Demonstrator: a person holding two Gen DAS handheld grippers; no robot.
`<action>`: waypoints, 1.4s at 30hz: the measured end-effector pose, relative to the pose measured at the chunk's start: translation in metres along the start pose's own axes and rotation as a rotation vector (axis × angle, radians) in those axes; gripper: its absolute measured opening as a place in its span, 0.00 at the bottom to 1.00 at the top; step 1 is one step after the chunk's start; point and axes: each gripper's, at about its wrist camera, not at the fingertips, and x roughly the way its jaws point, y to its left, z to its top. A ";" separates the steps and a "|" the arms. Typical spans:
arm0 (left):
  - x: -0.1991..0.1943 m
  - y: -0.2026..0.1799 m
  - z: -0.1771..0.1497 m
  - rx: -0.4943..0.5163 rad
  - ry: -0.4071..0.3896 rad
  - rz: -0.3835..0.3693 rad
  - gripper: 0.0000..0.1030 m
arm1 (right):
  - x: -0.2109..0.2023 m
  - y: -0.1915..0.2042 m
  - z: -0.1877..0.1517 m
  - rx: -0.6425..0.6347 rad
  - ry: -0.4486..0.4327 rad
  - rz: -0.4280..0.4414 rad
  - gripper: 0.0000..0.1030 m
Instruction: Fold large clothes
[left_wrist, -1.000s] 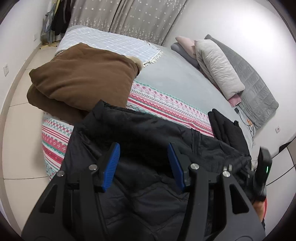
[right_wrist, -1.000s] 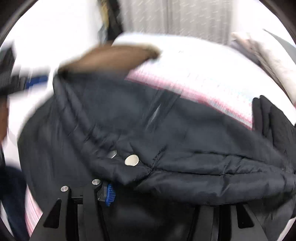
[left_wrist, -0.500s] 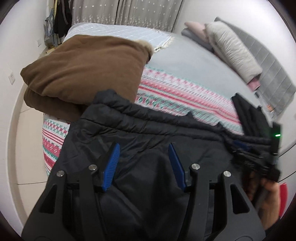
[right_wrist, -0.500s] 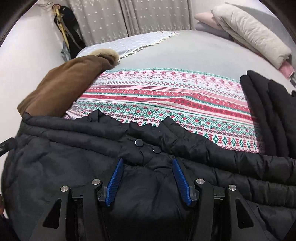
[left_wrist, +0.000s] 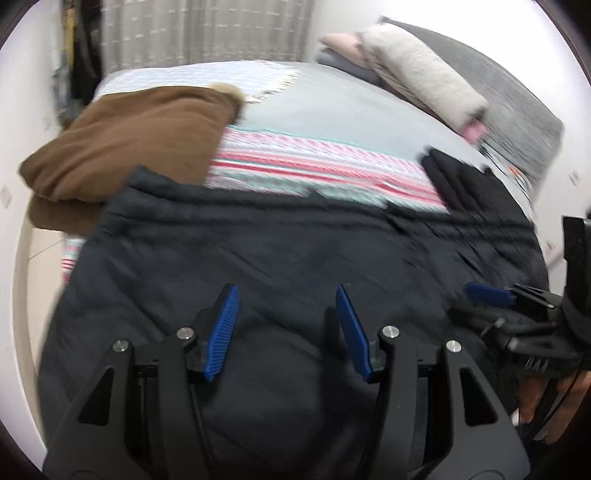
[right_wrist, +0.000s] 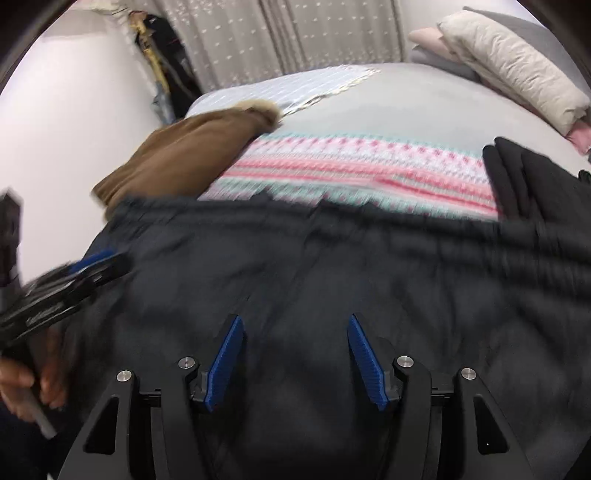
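A large black padded jacket (left_wrist: 280, 266) lies spread across the near end of the bed, and it also fills the right wrist view (right_wrist: 332, 273). My left gripper (left_wrist: 286, 295) is open and empty, just above the jacket's middle. My right gripper (right_wrist: 293, 321) is open and empty over the same jacket. The right gripper shows at the right edge of the left wrist view (left_wrist: 517, 306); the left gripper shows at the left edge of the right wrist view (right_wrist: 66, 280). Both views are motion-blurred.
A folded brown coat (left_wrist: 125, 136) lies on the bed's left side, beyond the jacket. A folded black garment (left_wrist: 461, 177) lies at the right. A striped red and teal blanket (left_wrist: 314, 162) covers the bed. Pillows (left_wrist: 424, 81) lie at the head.
The right gripper has let go of the jacket edge and opened. The jacket now lies flatter and wider over the bed. Both grippers have shifted over it.
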 end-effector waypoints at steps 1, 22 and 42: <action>-0.001 -0.008 -0.005 0.024 0.000 -0.003 0.55 | -0.003 0.008 -0.011 -0.022 0.015 0.014 0.60; 0.035 -0.036 -0.014 0.138 -0.028 0.185 0.61 | 0.025 0.005 -0.021 0.021 -0.081 -0.125 0.68; -0.006 0.092 -0.037 -0.028 -0.070 0.342 0.62 | -0.044 -0.050 -0.092 0.051 -0.085 -0.432 0.68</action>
